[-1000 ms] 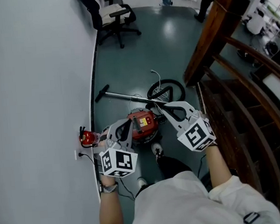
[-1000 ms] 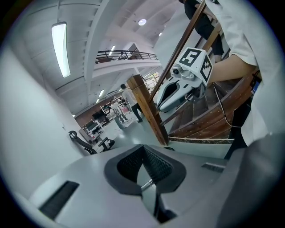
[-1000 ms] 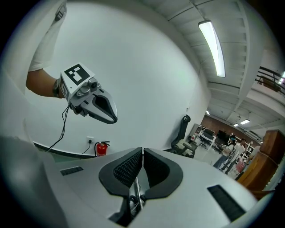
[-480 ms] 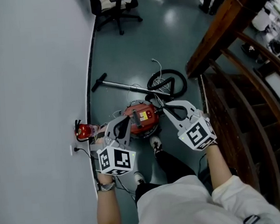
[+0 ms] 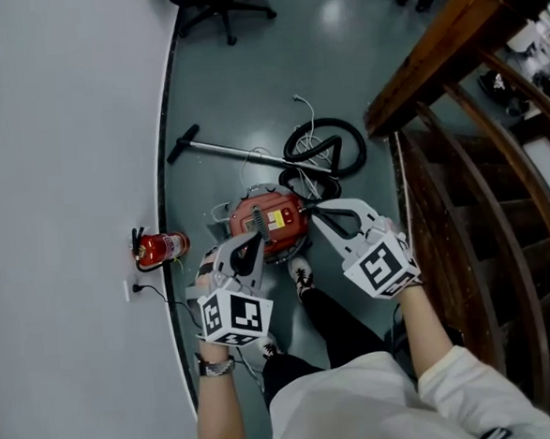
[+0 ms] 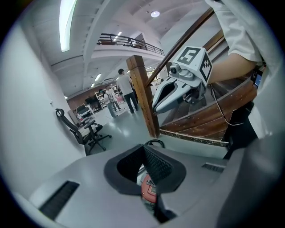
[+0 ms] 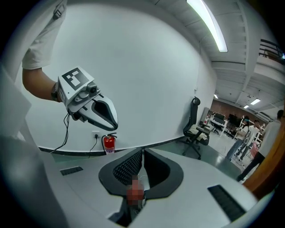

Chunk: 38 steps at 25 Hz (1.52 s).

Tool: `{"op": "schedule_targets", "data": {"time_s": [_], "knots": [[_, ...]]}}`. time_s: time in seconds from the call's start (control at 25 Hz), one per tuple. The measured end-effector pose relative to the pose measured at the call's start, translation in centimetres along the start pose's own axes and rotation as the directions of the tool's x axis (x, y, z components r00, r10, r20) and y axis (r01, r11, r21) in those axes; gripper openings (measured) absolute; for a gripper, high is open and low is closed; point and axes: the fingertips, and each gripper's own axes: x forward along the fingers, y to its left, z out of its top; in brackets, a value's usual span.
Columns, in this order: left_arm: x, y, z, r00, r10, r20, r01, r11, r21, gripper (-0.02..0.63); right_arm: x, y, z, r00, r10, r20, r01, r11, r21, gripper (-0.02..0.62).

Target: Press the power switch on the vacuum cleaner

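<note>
**Hovering above the vacuum, both jaws closed and empty**

Seen from the head view, the vacuum cleaner (image 5: 268, 222) sits on the floor below and just ahead of both tools. It is a round, glossy red plastic canister with a pale top panel, and its switch is too small to pick out. The left gripper (image 5: 252, 242) overlaps the canister's near-left rim and looks nearer. The right gripper (image 5: 314, 211) is at its right edge.

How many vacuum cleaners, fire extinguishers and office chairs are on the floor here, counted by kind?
Vacuum cleaner: 1
Fire extinguisher: 1
Office chair: 1
Total: 3
</note>
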Motion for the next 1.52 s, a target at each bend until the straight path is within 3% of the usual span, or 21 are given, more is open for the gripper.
{"op": "schedule_targets", "data": {"time_s": [0.84,1.52], "knots": [[7.3,-3.4,-9.0,0.994,-0.069,-0.088,0.050,0.978,-0.205,0.002,7.3,0.1,-10.4,0.988,0.073,-0.134,-0.059,0.992,0.108,0.032],[13.7,-6.7,-13.4,0.976,-0.167,-0.139,0.125,0.955,-0.270,0.005,12.7,1.3,-17.1,0.967,0.159,-0.200,-0.131,0.980,0.148,0.032]]}}
